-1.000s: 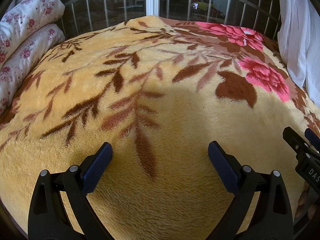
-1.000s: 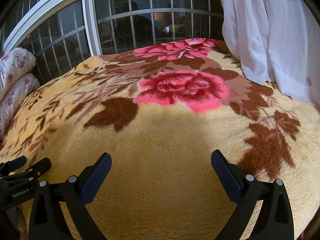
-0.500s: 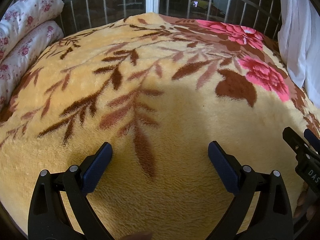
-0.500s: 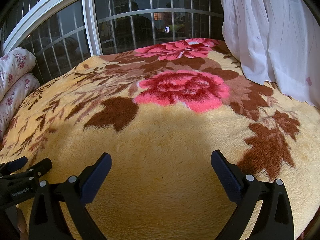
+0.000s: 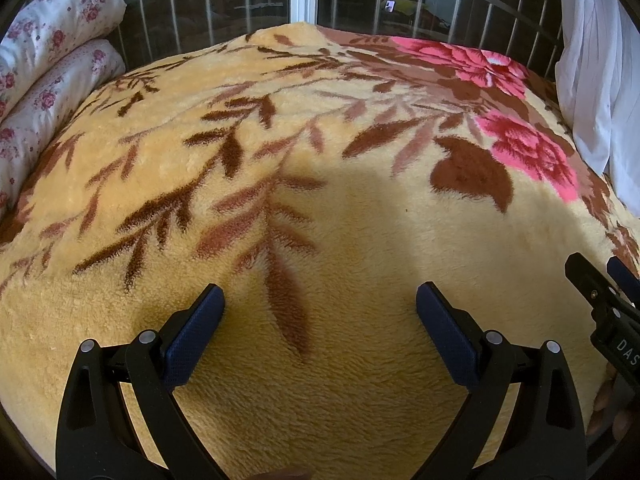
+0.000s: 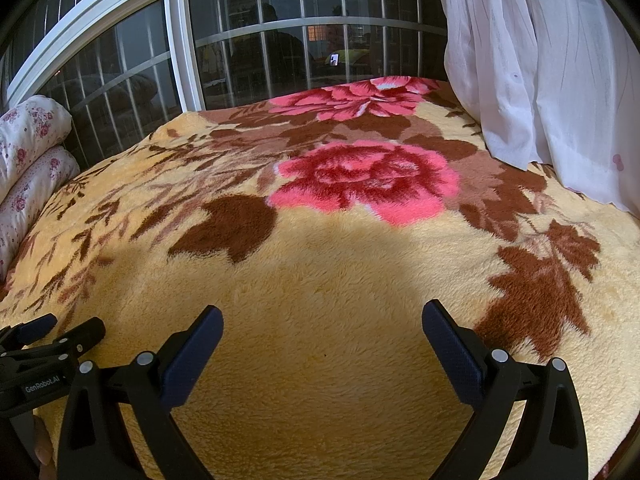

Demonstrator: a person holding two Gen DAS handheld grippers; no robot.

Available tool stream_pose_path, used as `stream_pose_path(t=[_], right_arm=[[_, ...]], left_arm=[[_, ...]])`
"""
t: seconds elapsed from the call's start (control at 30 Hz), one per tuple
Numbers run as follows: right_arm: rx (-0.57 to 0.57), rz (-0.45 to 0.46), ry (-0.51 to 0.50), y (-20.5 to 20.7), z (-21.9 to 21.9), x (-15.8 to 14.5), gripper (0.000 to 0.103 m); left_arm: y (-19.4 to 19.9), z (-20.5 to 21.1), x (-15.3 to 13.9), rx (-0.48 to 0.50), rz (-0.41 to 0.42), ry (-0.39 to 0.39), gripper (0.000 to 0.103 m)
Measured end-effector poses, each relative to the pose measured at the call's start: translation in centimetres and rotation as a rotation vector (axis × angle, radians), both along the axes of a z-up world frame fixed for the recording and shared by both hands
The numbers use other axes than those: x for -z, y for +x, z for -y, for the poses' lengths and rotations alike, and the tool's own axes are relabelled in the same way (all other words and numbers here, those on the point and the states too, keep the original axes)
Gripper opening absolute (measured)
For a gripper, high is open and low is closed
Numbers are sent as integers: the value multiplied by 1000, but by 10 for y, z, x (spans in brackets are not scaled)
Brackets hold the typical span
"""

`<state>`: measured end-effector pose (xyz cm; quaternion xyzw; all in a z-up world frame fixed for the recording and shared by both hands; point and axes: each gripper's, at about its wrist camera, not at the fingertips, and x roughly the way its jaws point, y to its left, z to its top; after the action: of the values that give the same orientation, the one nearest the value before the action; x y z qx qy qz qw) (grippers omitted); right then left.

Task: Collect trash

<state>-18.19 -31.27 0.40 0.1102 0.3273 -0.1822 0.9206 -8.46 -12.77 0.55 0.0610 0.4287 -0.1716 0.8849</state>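
No trash shows in either view. A yellow fleece blanket (image 5: 360, 216) with brown leaves and pink roses covers the bed, and it also fills the right wrist view (image 6: 320, 288). My left gripper (image 5: 320, 300) is open and empty, low over the blanket's near part. My right gripper (image 6: 322, 320) is open and empty, low over the blanket to the right of the left one. The right gripper's tips show at the right edge of the left wrist view (image 5: 600, 280). The left gripper's tips show at the left edge of the right wrist view (image 6: 52, 332).
Two rolled floral quilts (image 5: 52, 60) lie at the bed's left side, seen also in the right wrist view (image 6: 32, 148). A barred window (image 6: 280, 52) runs behind the bed. A white curtain (image 6: 540, 72) hangs over the bed's far right corner.
The left wrist view has shifted slightly, with the blanket pattern sliding a little up and left. The right gripper has hardly moved. Both grippers stay open.
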Motion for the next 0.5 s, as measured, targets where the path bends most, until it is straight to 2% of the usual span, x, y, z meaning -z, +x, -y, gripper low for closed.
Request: stream_pose_path(t=[0.5], right_arm=[[0, 1, 1, 0, 1, 0, 98]], left_arm=[[1, -1, 4, 15, -26, -3, 95]])
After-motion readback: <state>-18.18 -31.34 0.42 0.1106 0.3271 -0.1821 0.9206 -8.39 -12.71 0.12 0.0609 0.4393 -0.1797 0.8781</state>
